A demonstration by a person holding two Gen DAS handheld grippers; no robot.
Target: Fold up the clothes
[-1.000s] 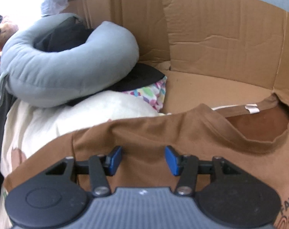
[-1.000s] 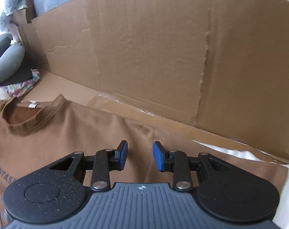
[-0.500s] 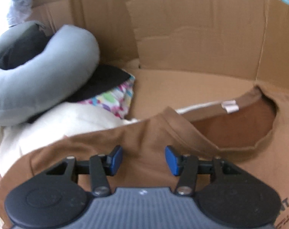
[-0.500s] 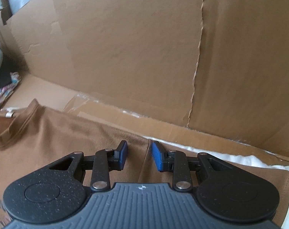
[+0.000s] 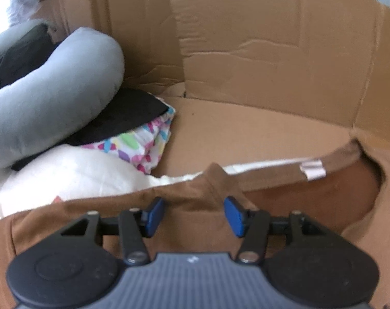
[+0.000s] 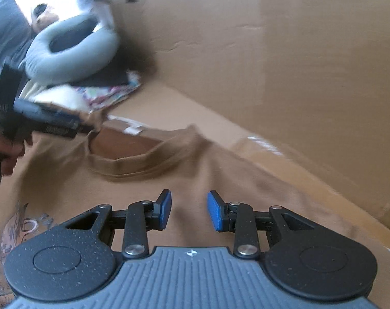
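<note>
The left tool [image 5: 193, 215] hangs over the shoulder of the one brown T-shirt [image 5: 184, 231], right at its neck opening. Its jaws are opening, with a raised ridge of the brown cloth between the two blue pads [image 5: 153, 215]; the pads do not press on it. In the right wrist view the same tool [image 6: 90, 126] reaches the collar's left end, carried by a hand [image 6: 4, 154].

The right tool [image 6: 189, 209] hovers over the shirt's other shoulder [image 6: 220, 180], its jaws parted with a clear gap and nothing pinched; flat cloth lies beneath.

The T-shirt lies spread, front up, on a cardboard floor [image 5: 246, 134], collar toward the cardboard wall [image 5: 272, 38], one small pale label [image 5: 312, 170] inside the neck and a print [image 6: 17, 226] on the chest.

To the left sits one pile: a white cushion [image 5: 74, 175], one multicoloured patterned cloth [image 5: 140, 144], one black cloth [image 5: 128, 113] and one grey U-shaped pillow [image 5: 53, 97] on top.
</note>
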